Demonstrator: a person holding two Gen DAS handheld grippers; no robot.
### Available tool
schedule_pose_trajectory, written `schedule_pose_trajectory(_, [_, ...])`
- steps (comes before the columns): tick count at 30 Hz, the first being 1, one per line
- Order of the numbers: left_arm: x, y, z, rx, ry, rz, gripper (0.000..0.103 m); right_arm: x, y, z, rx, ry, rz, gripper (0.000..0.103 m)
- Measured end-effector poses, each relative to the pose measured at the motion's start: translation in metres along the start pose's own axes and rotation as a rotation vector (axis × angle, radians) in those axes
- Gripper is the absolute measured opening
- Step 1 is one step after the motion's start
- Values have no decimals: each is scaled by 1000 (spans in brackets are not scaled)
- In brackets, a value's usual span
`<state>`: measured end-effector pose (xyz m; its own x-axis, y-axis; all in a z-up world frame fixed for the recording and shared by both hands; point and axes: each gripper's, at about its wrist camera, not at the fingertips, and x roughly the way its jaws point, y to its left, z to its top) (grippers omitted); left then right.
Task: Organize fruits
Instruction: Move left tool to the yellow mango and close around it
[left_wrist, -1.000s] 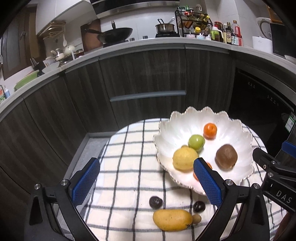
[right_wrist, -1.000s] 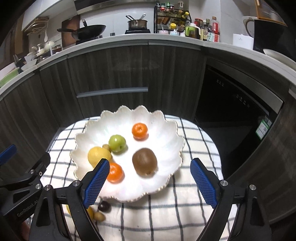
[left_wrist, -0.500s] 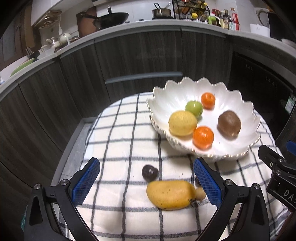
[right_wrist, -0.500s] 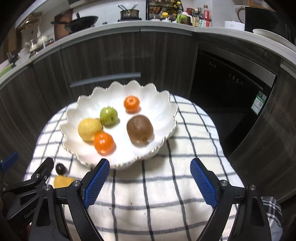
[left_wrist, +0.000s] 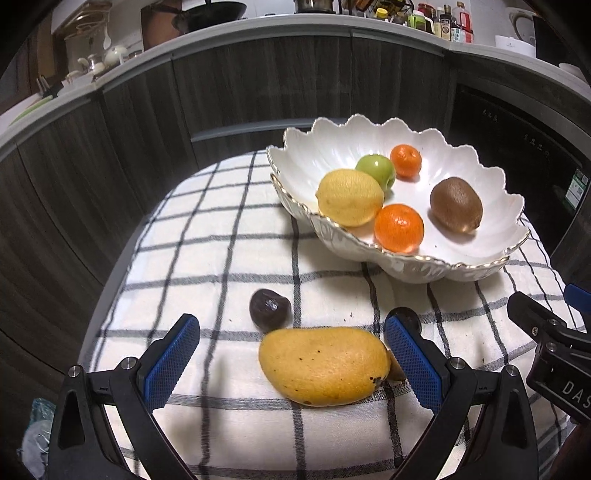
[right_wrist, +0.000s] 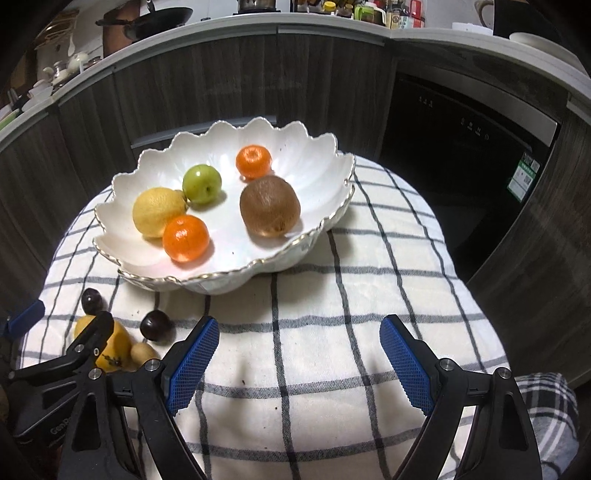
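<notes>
A white scalloped bowl (left_wrist: 369, 125) (right_wrist: 258, 127) stands on a checked cloth (left_wrist: 207, 229) (right_wrist: 332, 280). It holds a lemon (left_wrist: 349, 197), a green fruit (left_wrist: 376, 170), two oranges (left_wrist: 399, 228) (left_wrist: 406, 160) and a kiwi (left_wrist: 456, 205). In front of the bowl on the cloth lie a yellow mango (left_wrist: 325, 365), a dark plum (left_wrist: 269, 309), a second plum (right_wrist: 155, 325) and a small tan fruit (right_wrist: 142, 352). My left gripper (left_wrist: 291, 323) is open just above the mango without touching it. My right gripper (right_wrist: 299, 325) is open over bare cloth in front of the bowl.
Dark wood cabinets (right_wrist: 221, 81) curve behind the small round table, under a counter with a wok (left_wrist: 210, 13), pots and bottles. A black appliance front (right_wrist: 465, 147) stands at the right. The cloth drops off at the table's edges on every side.
Both grippers have sunk toward the cloth, so the bowl and loose fruit look larger and nearer. The mango now sits between the left fingers in view. Both stay open.
</notes>
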<state>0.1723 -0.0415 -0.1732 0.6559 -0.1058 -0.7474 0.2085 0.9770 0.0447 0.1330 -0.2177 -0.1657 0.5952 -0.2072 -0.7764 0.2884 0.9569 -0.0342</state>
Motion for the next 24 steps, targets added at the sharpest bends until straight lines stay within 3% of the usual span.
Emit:
schedule_pose_trajectory(16, [15,2,-6,-20,53,-58,102,18,9,0,-61,81,6,90])
schedule_pose_trajectory(24, [17,1,-9,-26,66,-111,86,24,5,0,-48,101,20,90])
